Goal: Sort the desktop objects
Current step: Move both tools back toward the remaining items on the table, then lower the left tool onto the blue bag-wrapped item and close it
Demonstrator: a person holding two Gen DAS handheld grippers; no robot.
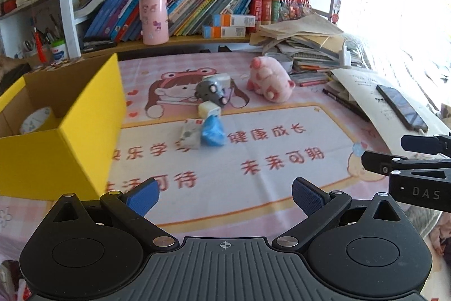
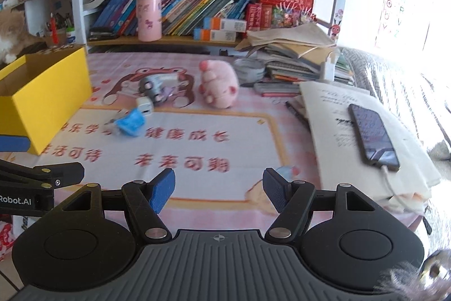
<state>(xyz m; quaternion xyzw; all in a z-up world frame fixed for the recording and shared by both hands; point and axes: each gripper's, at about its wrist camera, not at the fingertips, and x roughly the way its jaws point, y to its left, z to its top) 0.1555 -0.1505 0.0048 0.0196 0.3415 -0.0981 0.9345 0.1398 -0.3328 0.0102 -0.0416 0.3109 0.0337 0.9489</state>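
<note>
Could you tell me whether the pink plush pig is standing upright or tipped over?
Tipped over: the pink plush pig lies on its side on the desk mat, feet pointing sideways.

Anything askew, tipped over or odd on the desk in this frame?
Yes. The pink plush pig lies on its side on the desk mat, feet out. The stack of books and papers behind it is ragged and slumping. Nothing looks spilled or broken.

The right gripper [image 2: 218, 189] hangs empty, jaws apart, over the pink mat [image 2: 225, 154]; yellow box [image 2: 48, 100] far left, pink plush [image 2: 220, 86] beyond.
</note>
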